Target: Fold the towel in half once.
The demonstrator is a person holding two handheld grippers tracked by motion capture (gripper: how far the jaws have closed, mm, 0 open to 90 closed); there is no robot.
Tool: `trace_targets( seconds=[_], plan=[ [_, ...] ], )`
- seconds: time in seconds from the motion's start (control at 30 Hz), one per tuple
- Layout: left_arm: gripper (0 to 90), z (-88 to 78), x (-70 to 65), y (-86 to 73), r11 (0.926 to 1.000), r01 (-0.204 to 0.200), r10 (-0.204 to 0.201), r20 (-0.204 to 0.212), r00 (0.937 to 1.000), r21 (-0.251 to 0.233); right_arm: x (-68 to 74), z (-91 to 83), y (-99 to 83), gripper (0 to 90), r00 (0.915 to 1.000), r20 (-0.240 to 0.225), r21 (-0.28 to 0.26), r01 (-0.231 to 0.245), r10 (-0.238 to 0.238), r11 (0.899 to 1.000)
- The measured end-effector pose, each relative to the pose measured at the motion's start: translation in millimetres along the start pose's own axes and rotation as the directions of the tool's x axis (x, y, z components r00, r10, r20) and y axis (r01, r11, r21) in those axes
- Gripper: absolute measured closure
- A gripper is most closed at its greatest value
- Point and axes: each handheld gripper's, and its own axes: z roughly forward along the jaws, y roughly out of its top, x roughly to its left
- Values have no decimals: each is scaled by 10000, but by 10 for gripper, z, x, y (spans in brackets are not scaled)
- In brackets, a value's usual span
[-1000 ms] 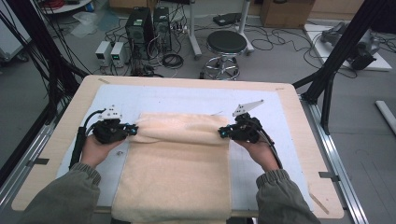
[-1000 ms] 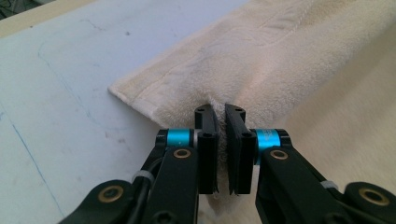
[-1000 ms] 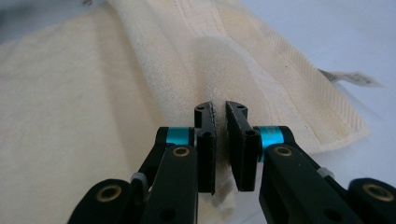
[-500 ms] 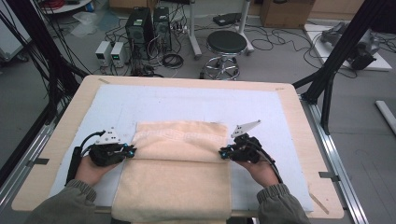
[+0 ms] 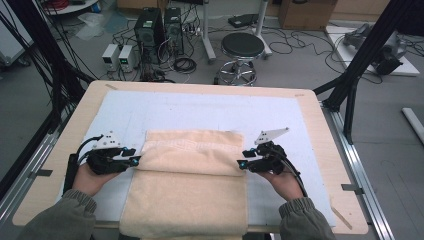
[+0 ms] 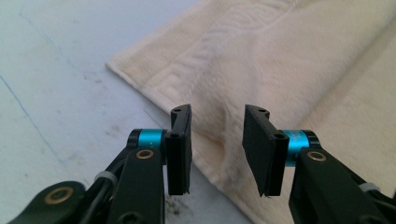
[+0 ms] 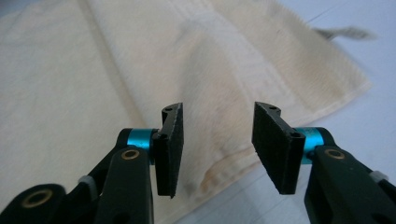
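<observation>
A cream towel [image 5: 192, 180] lies on the blue-white mat, its far part folded toward me over the near part, which hangs past the table's front edge. My left gripper [image 5: 134, 160] sits at the fold's left edge, my right gripper [image 5: 241, 165] at its right edge. In the left gripper view the jaws of my left gripper [image 6: 215, 149] stand apart over the towel [image 6: 289, 70] edge, pads off the cloth. The right gripper [image 7: 217, 149] likewise stands open over the towel [image 7: 93, 84] edge. Both sets of jaws have just been opening, with cloth below but not pinched.
The mat [image 5: 200, 110] covers a wooden table [image 5: 320, 115] with bare mat beyond and beside the towel. A stool [image 5: 242, 47], computer towers [image 5: 155, 25], cables and black frame posts [image 5: 365, 55] stand on the floor behind the table.
Both hands drew the towel's far edge toward me, laying the fold down over the near part. The jaws of both grippers, pinching the cloth before, now stand apart.
</observation>
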Motion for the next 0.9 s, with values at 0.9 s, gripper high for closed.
trace_targets(
  seconds=[0.9],
  plan=[
    [786,749,240,114,9904,760,-700,-556,9960,1151,-444,607,89,770,9836,1708,847,-730,577,9937]
  ],
)
